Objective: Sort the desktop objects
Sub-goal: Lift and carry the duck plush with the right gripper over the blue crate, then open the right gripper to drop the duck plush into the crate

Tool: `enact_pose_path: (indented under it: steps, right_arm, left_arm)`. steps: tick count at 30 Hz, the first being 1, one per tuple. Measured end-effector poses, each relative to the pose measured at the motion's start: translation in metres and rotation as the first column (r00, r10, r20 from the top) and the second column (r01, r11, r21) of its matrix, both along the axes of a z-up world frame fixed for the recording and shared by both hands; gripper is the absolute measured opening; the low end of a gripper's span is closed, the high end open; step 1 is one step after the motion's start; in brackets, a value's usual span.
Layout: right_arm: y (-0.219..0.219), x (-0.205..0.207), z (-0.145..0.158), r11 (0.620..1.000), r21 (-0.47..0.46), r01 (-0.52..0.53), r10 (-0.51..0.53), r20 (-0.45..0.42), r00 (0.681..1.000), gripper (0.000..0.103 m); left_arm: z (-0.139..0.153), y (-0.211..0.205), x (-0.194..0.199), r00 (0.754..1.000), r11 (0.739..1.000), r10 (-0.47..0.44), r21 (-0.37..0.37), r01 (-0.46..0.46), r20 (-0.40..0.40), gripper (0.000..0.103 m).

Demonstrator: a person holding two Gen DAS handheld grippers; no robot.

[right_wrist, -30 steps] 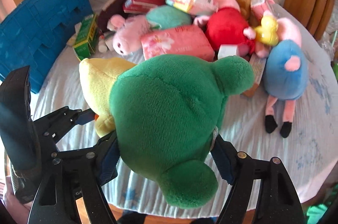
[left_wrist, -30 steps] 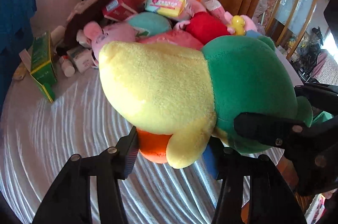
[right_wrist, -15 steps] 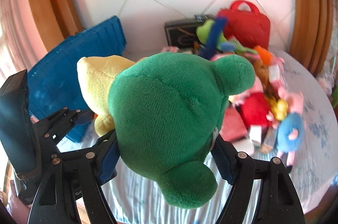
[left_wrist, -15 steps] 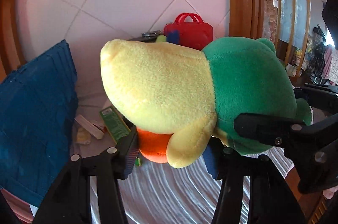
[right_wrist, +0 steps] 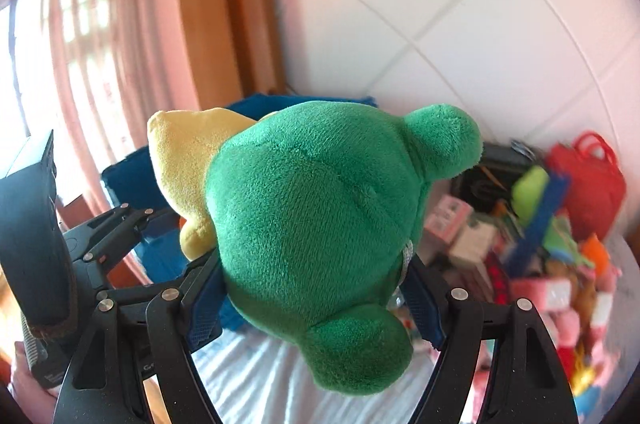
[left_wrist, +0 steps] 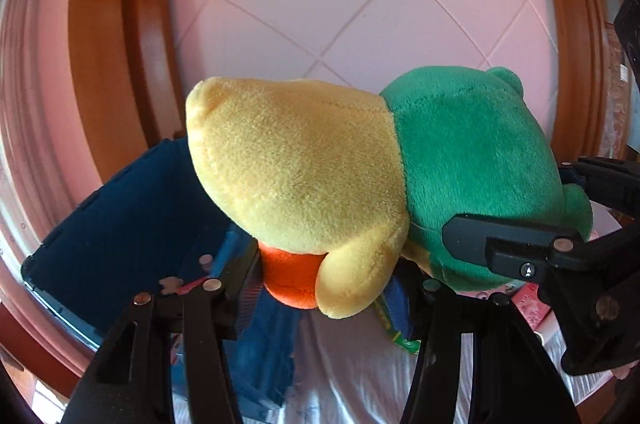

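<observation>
A plush toy with a yellow body, a green head and an orange foot hangs in the air above the table, held from both ends. My left gripper is shut on its yellow and orange lower part. My right gripper is shut on the green head, its blue pads pressing both sides. In the left wrist view the right gripper reaches in from the right. The left gripper shows at the left of the right wrist view.
A blue plastic crate stands open below and left of the toy, by a wooden frame and curtain. A heap of plush toys and boxes with a red bag fills the table's far right. A white cloth covers the table.
Both grippers have risen with the plush toy and swung left. The heap of toys has slid out to the right, and the blue crate now lies below the toy.
</observation>
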State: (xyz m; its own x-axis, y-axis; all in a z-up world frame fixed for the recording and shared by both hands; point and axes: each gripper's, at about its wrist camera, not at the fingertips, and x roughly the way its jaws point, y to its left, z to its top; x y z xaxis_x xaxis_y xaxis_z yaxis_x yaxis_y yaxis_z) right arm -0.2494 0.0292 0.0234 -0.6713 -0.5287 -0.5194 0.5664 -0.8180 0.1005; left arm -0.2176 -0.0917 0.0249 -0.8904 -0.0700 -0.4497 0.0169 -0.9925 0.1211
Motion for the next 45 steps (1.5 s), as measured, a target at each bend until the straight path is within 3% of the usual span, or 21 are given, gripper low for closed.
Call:
enact_pose_path:
  steps: [6,13,21,24,32,38,45]
  right_arm:
    - [-0.088,-0.022,0.008,0.996,-0.002,-0.087,0.087,-0.001,0.996,0.080]
    - [-0.173,-0.034,0.000,0.996,-0.010,-0.086,0.086,0.033,0.996,0.081]
    - [-0.222,-0.042,-0.004,0.999,-0.016,0.032,-0.031,0.043,0.999,0.090]
    - [-0.227,-0.036,-0.003,0.996,-0.002,0.090,-0.090,0.015,0.996,0.100]
    - [-0.217,-0.013,-0.005,0.981,0.017,0.195,-0.193,-0.062,0.979,0.103]
    - [-0.205,0.012,-0.006,0.964,0.005,0.264,-0.260,-0.157,0.953,0.103]
    - [-0.184,0.052,-0.011,0.935,-0.036,0.353,-0.348,-0.288,0.892,0.103]
  left_arm:
    - [0.009,-0.083,-0.011,0.994,0.994,0.110,0.021,-0.110,-0.011,0.053]
    - [0.001,-0.172,-0.036,0.990,0.990,0.138,0.022,-0.139,0.029,0.053]
    - [-0.018,-0.235,-0.060,0.989,0.992,0.118,0.029,-0.121,0.086,0.053]
    - [-0.027,-0.252,-0.062,0.990,0.992,0.109,0.055,-0.114,0.091,0.053]
    - [-0.030,-0.238,-0.039,0.991,0.991,0.107,0.076,-0.113,0.075,0.053]
    - [-0.024,-0.231,-0.012,0.991,0.986,0.135,0.094,-0.135,0.002,0.053]
    - [-0.009,-0.223,0.034,0.966,0.977,0.196,0.115,-0.178,-0.167,0.075]
